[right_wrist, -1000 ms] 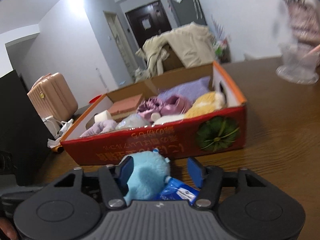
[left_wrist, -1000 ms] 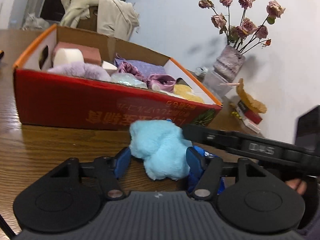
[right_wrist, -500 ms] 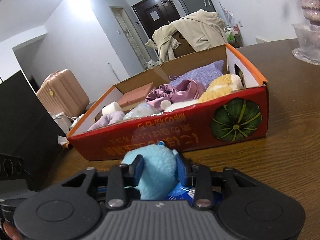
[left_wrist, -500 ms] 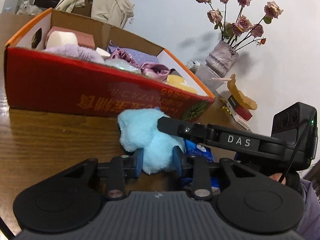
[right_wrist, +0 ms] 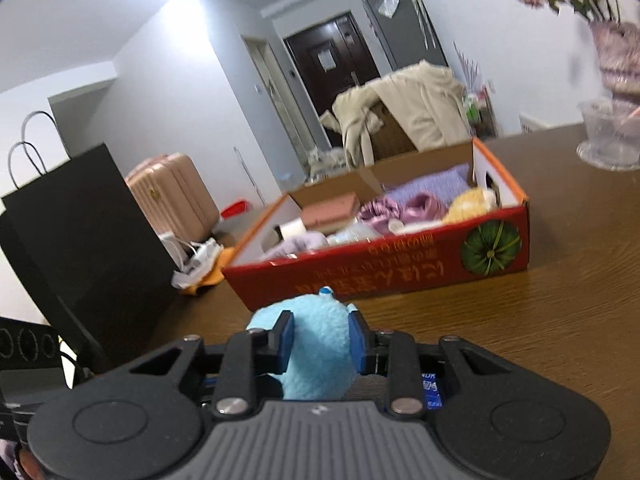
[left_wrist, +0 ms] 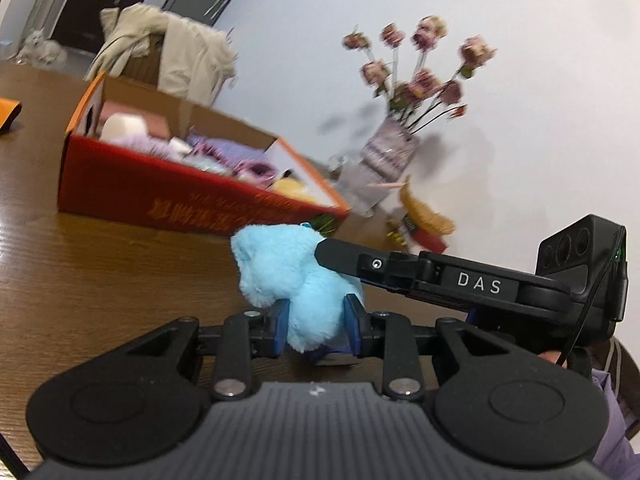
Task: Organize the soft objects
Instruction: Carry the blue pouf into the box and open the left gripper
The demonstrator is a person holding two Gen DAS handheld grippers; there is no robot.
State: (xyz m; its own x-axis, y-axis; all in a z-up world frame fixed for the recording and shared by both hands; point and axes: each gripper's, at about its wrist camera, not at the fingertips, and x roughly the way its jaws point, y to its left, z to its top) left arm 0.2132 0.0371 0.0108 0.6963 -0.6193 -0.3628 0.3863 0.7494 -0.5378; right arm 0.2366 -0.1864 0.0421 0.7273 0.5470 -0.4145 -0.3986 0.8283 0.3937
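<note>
A fluffy light-blue plush toy point(left_wrist: 280, 280) is held above the wooden table point(left_wrist: 100, 280), in front of a red cardboard box point(left_wrist: 168, 196) filled with soft things. My left gripper point(left_wrist: 316, 326) is shut on the plush's lower part. My right gripper point(right_wrist: 322, 340) is shut on the same plush point(right_wrist: 316, 344) from the other side; its finger point(left_wrist: 360, 264) crosses the left wrist view. The red box point(right_wrist: 400, 276) holds purple, pink and yellow soft items. A blue packet point(right_wrist: 430, 390) shows under my right gripper.
A vase of dried roses point(left_wrist: 392, 160) and a glass bowl point(right_wrist: 612, 144) stand right of the box. A black paper bag point(right_wrist: 80, 248) stands at the table's left. A chair with a beige coat point(right_wrist: 400, 120) and a pink suitcase point(right_wrist: 172, 196) are beyond the table.
Both grippers closed from open onto the blue plush and lifted it up and back from the box; the box now looks farther away in both views.
</note>
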